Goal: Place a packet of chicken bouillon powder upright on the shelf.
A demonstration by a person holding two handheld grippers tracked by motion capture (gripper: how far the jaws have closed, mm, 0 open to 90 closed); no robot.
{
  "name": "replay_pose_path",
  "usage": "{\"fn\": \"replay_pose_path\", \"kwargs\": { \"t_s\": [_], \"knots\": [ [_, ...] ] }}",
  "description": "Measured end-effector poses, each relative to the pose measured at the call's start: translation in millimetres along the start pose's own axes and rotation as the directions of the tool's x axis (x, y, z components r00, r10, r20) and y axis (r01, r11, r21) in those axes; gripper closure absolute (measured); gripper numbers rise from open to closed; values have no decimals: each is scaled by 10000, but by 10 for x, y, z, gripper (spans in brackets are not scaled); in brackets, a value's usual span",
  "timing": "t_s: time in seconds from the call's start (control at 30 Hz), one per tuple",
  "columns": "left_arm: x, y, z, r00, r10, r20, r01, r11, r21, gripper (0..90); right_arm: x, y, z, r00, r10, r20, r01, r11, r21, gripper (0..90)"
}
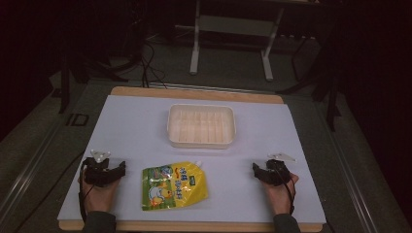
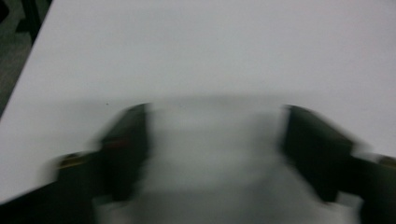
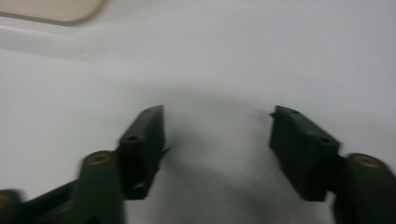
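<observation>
Both tools, left tool (image 1: 104, 170) and right tool (image 1: 270, 172), are held wide and empty at lower frame; between them the yellow duck-printed pouch (image 1: 173, 186) is laid, its writing unreadable.

High view sits above the near edge of the table (image 1: 145, 121), looking forward and down, so the whole white top plus the dark floor behind fits in. Both gripper views ride low and close, looking along their own jaws across that same white top. Right gripper view also catches the tray (image 3: 51, 9) corner at upper left, the same tray (image 1: 201, 126) at the high view's center.
</observation>
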State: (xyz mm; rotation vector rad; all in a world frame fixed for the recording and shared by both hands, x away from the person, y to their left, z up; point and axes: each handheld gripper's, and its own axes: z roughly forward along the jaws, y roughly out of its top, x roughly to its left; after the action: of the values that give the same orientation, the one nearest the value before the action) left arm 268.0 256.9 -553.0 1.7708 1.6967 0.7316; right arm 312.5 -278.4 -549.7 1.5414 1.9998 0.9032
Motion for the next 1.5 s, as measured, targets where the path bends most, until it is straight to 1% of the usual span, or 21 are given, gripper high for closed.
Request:
{"fn": "replay_pose_path", "kwargs": {
  "t_s": [0.07, 0.1, 0.17, 0.2, 0.23, 0.3, 0.33, 0.43, 0.6, 0.7, 0.77, 0.93, 1.0, 1.13, 1.17, 1.2, 1.23, 1.33, 1.37, 1.43, 1.5],
  "knots": [
    [3, -4, -9, 9996, -78, 263, 81, 9999, -98, 453, 16, 2, -22, 9998, 41, -203, -38, 9999, 109, 415],
    [-9, -3, -4, 9993, -47, 374, 52, 9999, -125, 460, 26, 1, -30, 9993, 54, -371, -50, 9999, 113, 422],
    [-34, 1, 1, 9991, 129, 401, -123, 9998, -144, 470, 57, 4, -39, 9980, 29, -633, -19, 9999, 146, 427],
    [-34, 1, 1, 9991, 129, 401, -123, 9998, -144, 475, 57, 4, -39, 9980, 29, -633, -19, 9999, 146, 427],
    [-50, 2, 3, 9983, 318, 483, -311, 9994, -145, 483, 104, 12, -57, 9961, -86, -874, 100, 9998, 153, 431],
    [-50, 2, 3, 9983, 318, 483, -311, 9994, -145, 485, 130, 14, -71, 9948, -151, -1004, 166, 9998, 144, 431],
    [-48, 2, 1, 9978, 304, 582, -291, 9993, -229, 491, 174, 20, -103, 9912, -338, -1281, 357, 9993, 124, 447],
    [-43, 2, 2, 9979, 259, 589, -244, 9994, -261, 502, 230, 28, -142, 9830, -386, -1795, 417, 9990, 136, 468],
    [-50, 1, -6, 9978, 338, 563, -313, 9985, -449, 524, 351, 39, -188, 9678, -570, -2454, 609, 9981, 85, 473],
    [-59, -2, -5, 9975, 403, 572, -372, 9978, -542, 532, 443, 41, -211, 9552, -639, -2891, 692, 9976, 82, 471],
    [-63, -3, -8, 9974, 467, 551, -436, 9975, -548, 541, 501, 35, -218, 9428, -604, -3277, 680, 9976, 117, 468],
    [-64, -3, -13, 9971, 518, 560, -486, 9972, -575, 548, 652, 14, -220, 9191, -622, -3890, 776, 9967, 239, 461],
    [-73, -4, -10, 9969, 574, 546, -542, 9968, -584, 548, 714, 11, -217, 9127, -752, -4017, 943, 9952, 278, 458],
    [-82, -4, -11, 9966, 669, 490, -639, 9961, -601, 550, 809, 9, -213, 9051, -898, -4156, 1121, 9933, 294, 457],
    [-82, -4, -11, 9966, 669, 490, -639, 9961, -601, 550, 809, 9, -213, 9051, -898, -4156, 1121, 9933, 294, 457],
    [-84, -4, -11, 9966, 676, 478, -646, 9960, -611, 550, 833, 9, -215, 9021, -912, -4218, 1142, 9930, 295, 457],
    [-85, -4, -11, 9966, 680, 461, -651, 9960, -616, 550, 864, 11, -216, 8962, -938, -4336, 1173, 9927, 277, 456],
    [-92, -4, -12, 9964, 722, 440, -694, 9957, -612, 549, 914, 13, -214, 8878, -982, -4496, 1255, 9916, 311, 465],
    [-92, -4, -12, 9964, 722, 440, -694, 9957, -612, 549, 914, 13, -214, 8878, -982, -4496, 1255, 9916, 311, 465],
    [-97, -4, -12, 9963, 754, 416, -728, 9955, -606, 549, 959, 11, -201, 8799, -956, -4654, 1254, 9915, 335, 465],
    [-100, -4, -12, 9962, 772, 407, -747, 9954, -602, 549, 992, 12, -203, 8757, -961, -4731, 1265, 9914, 327, 464]
  ]
}}
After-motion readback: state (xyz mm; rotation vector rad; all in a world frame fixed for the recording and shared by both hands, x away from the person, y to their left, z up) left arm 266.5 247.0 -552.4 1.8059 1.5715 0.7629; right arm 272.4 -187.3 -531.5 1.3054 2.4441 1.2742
